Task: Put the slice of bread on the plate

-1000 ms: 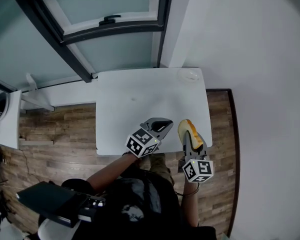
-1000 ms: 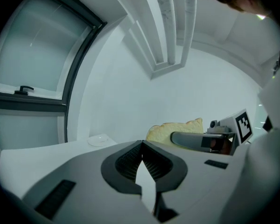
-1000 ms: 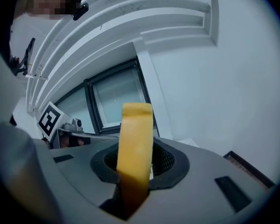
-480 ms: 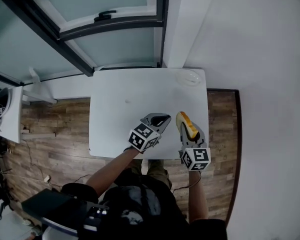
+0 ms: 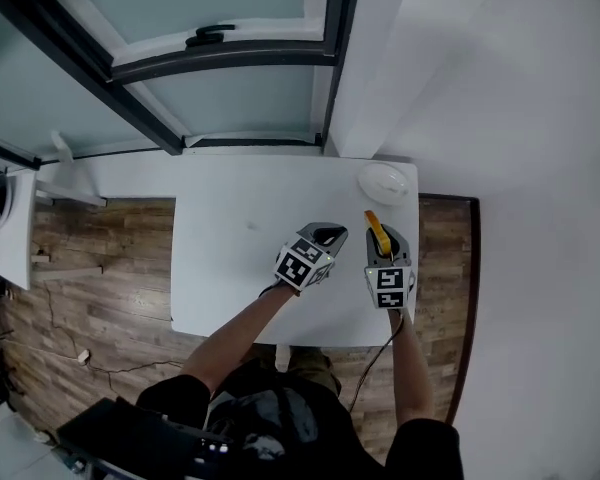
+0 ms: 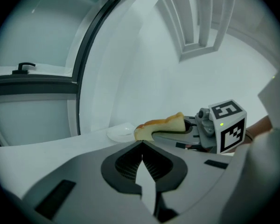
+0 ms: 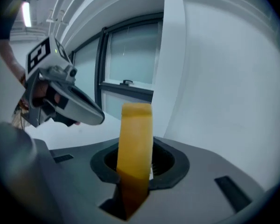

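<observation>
Matt white table (image 5: 230, 258), wood-grain floor (image 5: 100, 268), seemingly glossy plate (image 5: 383, 181)

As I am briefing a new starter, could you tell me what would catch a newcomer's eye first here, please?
The yellow slice of bread stands out first, pinched on edge in the right tool over the white table. Next comes the small empty white plate at the table's far right corner, just beyond the bread. The left tool hovers beside the right one, shut and empty.
</observation>
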